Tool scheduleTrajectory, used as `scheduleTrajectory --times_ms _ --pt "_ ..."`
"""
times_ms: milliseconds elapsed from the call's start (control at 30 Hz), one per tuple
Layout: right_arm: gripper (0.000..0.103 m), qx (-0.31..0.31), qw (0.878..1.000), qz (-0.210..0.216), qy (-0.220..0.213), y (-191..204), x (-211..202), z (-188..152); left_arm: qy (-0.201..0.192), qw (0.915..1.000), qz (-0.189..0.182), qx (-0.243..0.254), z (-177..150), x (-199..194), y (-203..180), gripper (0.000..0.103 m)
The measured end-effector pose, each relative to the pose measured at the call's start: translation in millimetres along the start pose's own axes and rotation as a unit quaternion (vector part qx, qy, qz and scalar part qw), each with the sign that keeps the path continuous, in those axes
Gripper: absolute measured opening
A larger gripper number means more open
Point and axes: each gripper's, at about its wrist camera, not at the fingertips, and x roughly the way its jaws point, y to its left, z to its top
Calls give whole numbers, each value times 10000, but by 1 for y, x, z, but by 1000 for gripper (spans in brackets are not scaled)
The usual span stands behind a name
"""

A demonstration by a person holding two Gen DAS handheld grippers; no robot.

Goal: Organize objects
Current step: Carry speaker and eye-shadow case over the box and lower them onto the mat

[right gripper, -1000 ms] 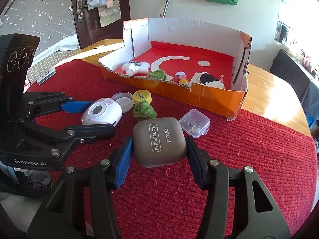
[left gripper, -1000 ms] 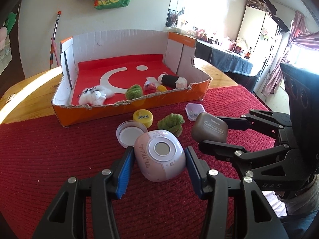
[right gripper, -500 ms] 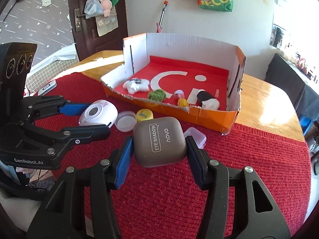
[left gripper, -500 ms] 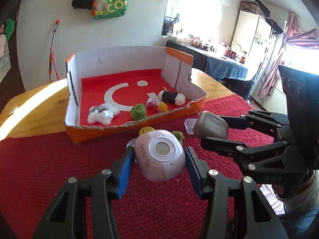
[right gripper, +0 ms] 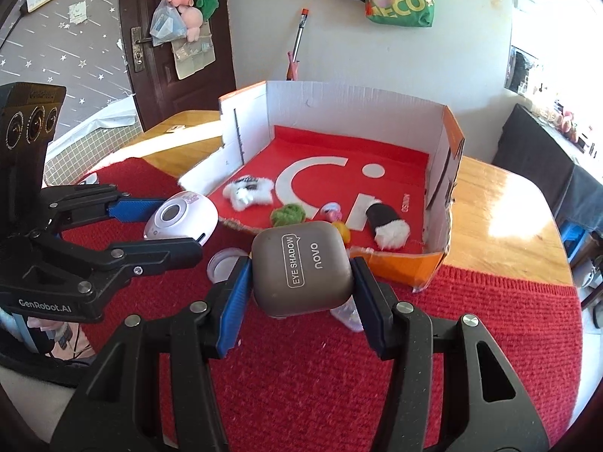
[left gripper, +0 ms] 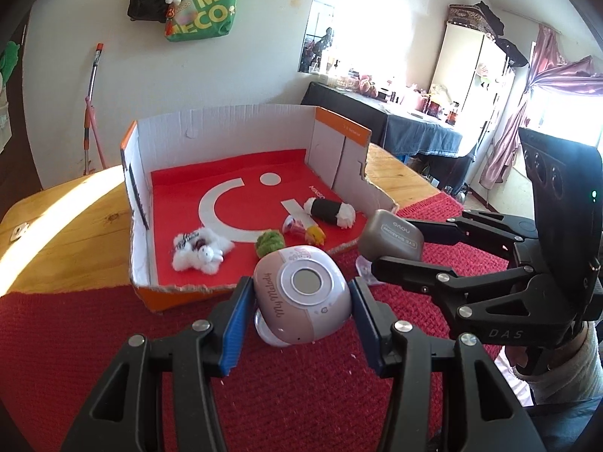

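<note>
Left wrist view: your left gripper clamps the pink case, right gripper clamps the eyeshadow case, both raised to clear the box wall.

A wooden table carries a red knitted cloth under both grippers, and ahead of them an open cardboard box. A white lid lies on the cloth.
</note>
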Motion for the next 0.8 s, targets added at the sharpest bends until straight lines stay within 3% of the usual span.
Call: scheduleTrajectory --times_ms 233,433,800 --pt "51 83 9999 -43 113 -21 28 39 162 9998 -20 67 37 27 17 53" --pt "51 230 9985 -151 466 -44 67 71 558 9984 -90 24 62 65 36 53" --pt "51 166 9911 -505 1224 -60 124 91 1052 9944 -45 -22 76 117 58 53"
